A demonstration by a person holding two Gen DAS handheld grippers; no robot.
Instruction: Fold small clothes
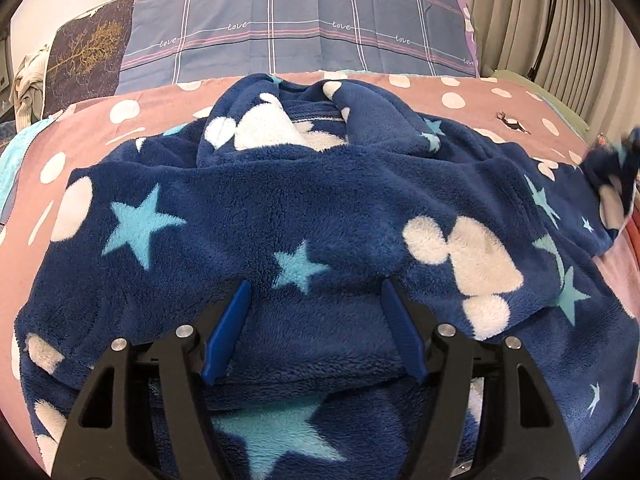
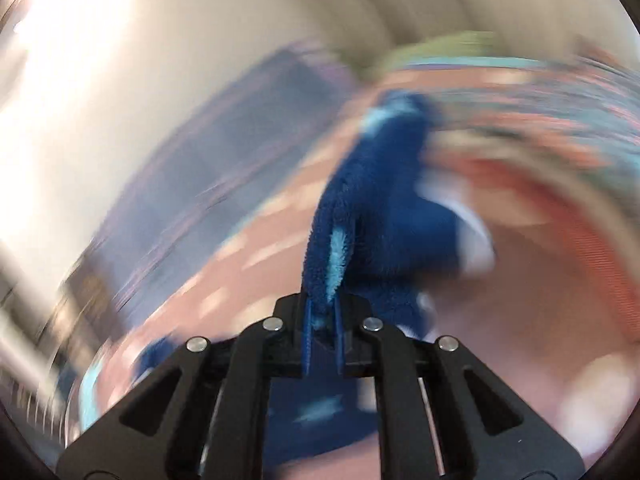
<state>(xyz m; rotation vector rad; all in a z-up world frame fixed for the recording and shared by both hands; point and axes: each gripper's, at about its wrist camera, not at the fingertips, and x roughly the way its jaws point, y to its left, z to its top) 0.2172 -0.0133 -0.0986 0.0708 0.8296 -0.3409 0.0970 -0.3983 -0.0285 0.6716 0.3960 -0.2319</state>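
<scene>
A navy fleece garment (image 1: 304, 208) with light-blue stars and white blobs lies spread on the bed, its hood bunched at the far side. My left gripper (image 1: 316, 292) is open, its blue fingers (image 1: 226, 332) resting on the near part of the fleece with a fold between them. My right gripper (image 2: 323, 308) is shut on an edge of the same navy fleece (image 2: 376, 200) and holds it up; that view is heavily blurred by motion. The held end shows blurred at the far right of the left wrist view (image 1: 616, 168).
The bed has a pink sheet with white dots (image 1: 472, 96). A blue plaid pillow (image 1: 296, 20) lies at the head, a dark tree-print pillow (image 1: 88, 48) to its left. Curtains and a floor lamp (image 1: 560, 8) stand at the right.
</scene>
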